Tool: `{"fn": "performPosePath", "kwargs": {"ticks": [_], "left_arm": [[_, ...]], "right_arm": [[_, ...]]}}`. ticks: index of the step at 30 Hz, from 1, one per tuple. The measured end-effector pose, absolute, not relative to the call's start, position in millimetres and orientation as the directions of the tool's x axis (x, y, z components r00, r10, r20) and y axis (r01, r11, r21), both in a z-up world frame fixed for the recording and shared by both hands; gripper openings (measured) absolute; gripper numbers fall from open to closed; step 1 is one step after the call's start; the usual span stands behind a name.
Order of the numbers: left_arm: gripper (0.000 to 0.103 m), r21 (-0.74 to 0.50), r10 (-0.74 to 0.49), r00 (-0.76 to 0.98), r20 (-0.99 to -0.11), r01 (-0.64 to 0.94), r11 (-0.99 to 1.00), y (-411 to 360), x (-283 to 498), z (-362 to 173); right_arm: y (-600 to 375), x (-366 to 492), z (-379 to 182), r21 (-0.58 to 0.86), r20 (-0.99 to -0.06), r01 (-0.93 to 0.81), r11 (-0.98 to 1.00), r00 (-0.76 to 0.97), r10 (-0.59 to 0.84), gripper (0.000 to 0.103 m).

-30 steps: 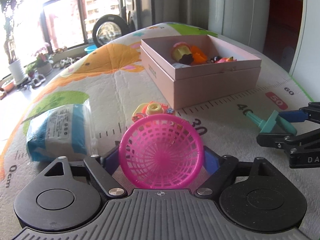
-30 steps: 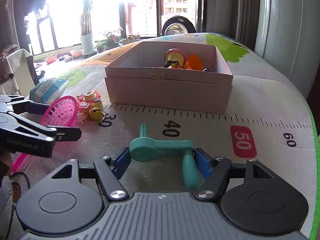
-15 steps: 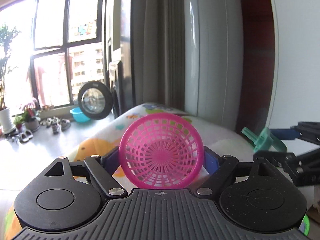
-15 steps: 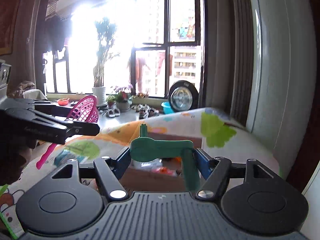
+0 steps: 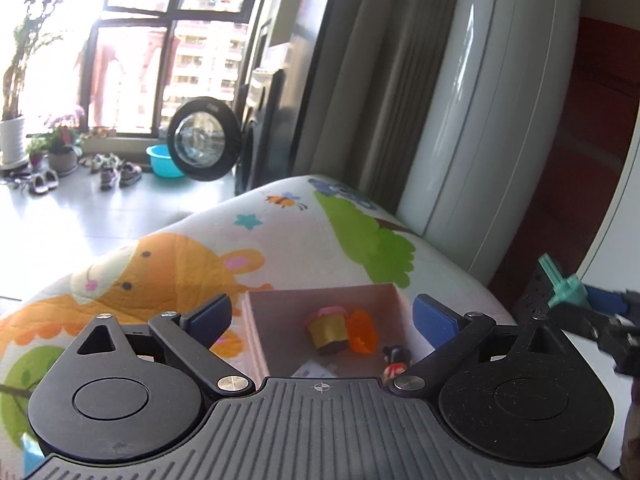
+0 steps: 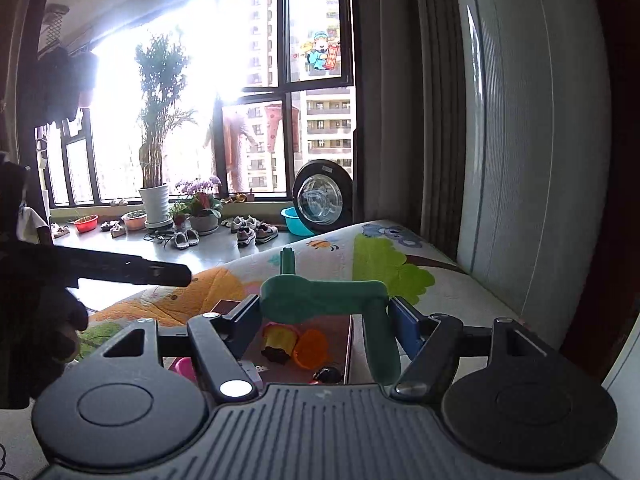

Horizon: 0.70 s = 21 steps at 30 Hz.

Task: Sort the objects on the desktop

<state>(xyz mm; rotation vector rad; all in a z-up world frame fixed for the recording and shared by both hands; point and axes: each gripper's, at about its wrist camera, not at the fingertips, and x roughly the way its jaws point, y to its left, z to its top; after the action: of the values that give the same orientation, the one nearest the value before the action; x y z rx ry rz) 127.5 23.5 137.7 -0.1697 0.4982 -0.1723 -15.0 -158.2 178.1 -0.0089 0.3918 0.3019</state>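
My left gripper is open and empty, held above the pink box. In the box lie a yellow toy cup, an orange piece and a small black and red figure. My right gripper is shut on a teal toy hair dryer and holds it over the same box. A bit of the pink basket shows low beside the left finger in the right wrist view. The right gripper with the teal toy also shows at the right edge of the left wrist view.
The box stands on a cartoon play mat over the table. The left gripper's arm reaches in from the left in the right wrist view. Behind are curtains, a window, plant pots and shoes on the floor.
The left gripper has opened and the pink basket is gone from its jaws. Both grippers have moved forward over the pink box. The right gripper still holds the teal toy.
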Motion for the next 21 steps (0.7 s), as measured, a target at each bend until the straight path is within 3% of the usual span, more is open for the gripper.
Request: {"fn": "performPosePath", "kwargs": {"ticks": [5,8,11,13,15,21], "left_arm": [[0.101,-0.086,-0.173,0.872,-0.458,0.15,0.985,23,74,108],[0.102,-0.08,-0.157,0.858,-0.49,0.135,0.988,21,54,90],[0.102,-0.092,-0.165,0.824,-0.543,0.137,0.986,26,35,69],[0.102,-0.09,-0.14,0.809,-0.571,0.107,0.99,33,27,57],[0.102,-0.11,-0.134,0.795,-0.592,0.085,0.99,41,23,48],[0.102,-0.181,-0.173,0.781,-0.601,0.078,0.98,51,14,40]], "right_arm": [[-131,36,163,0.077,-0.437,-0.294,0.953,0.849,0.298,0.07],[-113,68,151,0.045,-0.498,-0.287,0.957,0.824,0.27,0.082],[-97,69,142,0.033,-0.561,-0.36,0.932,0.765,0.315,0.082],[-84,53,135,0.035,-0.62,-0.431,0.902,0.698,0.357,0.077],[-75,44,126,0.047,-0.689,-0.48,0.876,0.62,0.377,0.054],[-54,76,105,0.066,-0.783,-0.446,0.893,0.532,0.323,0.046]]}}
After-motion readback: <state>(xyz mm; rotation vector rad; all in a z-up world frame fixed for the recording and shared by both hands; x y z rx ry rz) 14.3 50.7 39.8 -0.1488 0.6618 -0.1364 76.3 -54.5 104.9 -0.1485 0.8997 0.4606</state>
